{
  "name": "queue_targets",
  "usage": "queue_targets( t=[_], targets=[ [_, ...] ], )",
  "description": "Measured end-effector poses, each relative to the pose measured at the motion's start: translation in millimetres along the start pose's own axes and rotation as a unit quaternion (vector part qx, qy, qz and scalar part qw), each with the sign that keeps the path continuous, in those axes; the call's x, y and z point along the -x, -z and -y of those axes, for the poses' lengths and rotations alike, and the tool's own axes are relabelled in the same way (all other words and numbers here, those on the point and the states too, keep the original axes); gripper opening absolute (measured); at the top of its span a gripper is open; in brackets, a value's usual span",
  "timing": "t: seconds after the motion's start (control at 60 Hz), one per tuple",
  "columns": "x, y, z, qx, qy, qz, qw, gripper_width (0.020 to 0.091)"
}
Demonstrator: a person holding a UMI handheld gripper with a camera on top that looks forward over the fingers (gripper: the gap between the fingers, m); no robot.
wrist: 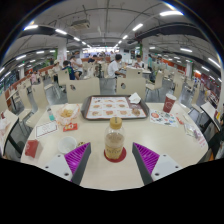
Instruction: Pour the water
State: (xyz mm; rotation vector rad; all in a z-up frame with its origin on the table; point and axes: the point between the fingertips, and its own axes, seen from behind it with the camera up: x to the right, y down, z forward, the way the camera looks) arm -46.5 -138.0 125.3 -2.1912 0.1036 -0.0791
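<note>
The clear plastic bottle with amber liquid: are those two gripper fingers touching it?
Apart. In the gripper view the clear plastic bottle stands on the pale table, just ahead of the open gripper, with table showing between.

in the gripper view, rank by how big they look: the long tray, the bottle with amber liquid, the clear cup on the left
1. The long grey tray beyond the fingers looks largest.
2. The clear bottle of amber liquid, standing just ahead of the open gripper.
3. The clear plastic cup, though the bottle's nearness makes these two unsure.
</note>
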Motion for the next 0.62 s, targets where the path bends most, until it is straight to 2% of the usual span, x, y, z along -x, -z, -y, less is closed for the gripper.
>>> queue_targets(
  t=[0.25,0.383,0.5,0.617],
  targets=[
    [10,90,6,0.011,0.002,-0.009,1.000,0.0852],
    [5,110,5,0.008,0.013,-0.030,0.999,0.0852],
    [4,120,0,0.017,0.012,-0.033,0.999,0.0848],
    [5,125,5,0.009,0.017,-0.028,0.999,0.0848]
  ],
)
